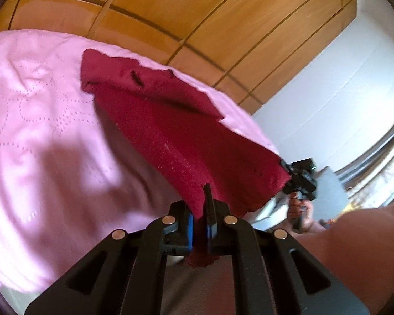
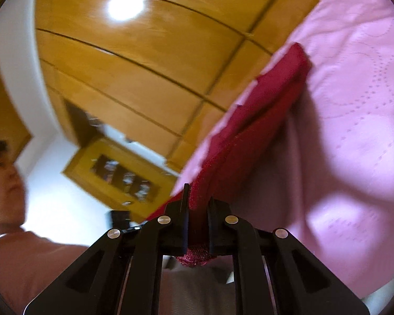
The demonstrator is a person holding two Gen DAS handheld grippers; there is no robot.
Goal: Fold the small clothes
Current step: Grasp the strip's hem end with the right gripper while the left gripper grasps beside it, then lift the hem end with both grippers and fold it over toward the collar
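We hold a dark red garment (image 1: 155,110) stretched between two black grippers above a pink quilted bedspread (image 1: 39,120). Our left gripper (image 1: 203,210) is clamped on one near corner of the cloth. Our right gripper (image 2: 198,207) pinches the other corner, red fabric bunched between its fingers. The far end of the garment seems to rest on the bedspread, though blur makes this uncertain. Wooden wardrobe doors (image 2: 134,60) stand behind.

No text, label or number can be read anywhere.
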